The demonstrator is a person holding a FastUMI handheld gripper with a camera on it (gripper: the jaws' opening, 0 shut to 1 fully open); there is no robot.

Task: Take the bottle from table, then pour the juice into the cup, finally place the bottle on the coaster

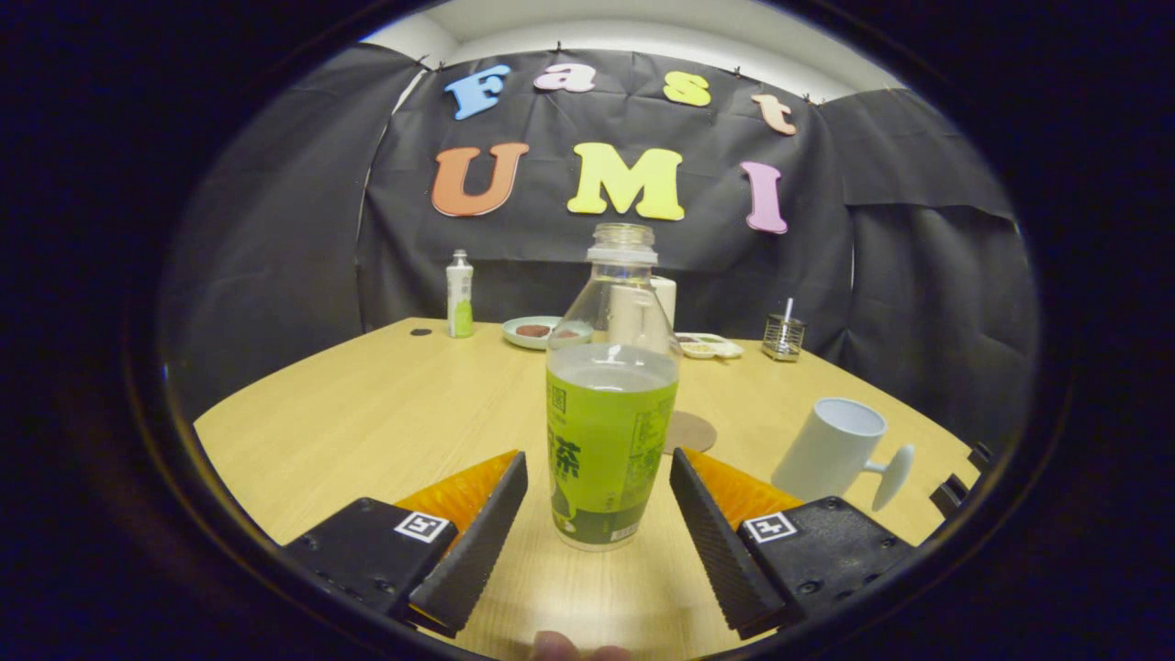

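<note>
- The bottle stands upright on the wooden table, cap off, green label around the lower body and juice filling it roughly to the shoulder. It sits right between the gripper's two fingers, which are spread wide with a visible gap on each side, so nothing is touching yet.
- Step in hand looks like the grab. To do it well, the person probably wants to slide a little farther in so the pads meet the labelled middle of the body, then close evenly from both sides. It's open-topped and fairly full, so a lopsided squeeze or a nudge from one finger could tip it or slosh juice out.
- The cup, white with a handle sticking out to its right, is to the right of the bottle and near the right finger. Worth keeping that finger from clipping it.
- The coaster, a round brownish disc, lies flat just behind and right of the bottle, between bottle and cup. It's partly hidden by the bottle.
- Far side of the table: a small second bottle on the left, a plate with something dark on it, a divided dish, and a little wire holder on the right. All well apart from the action, not really in the way.
</note>
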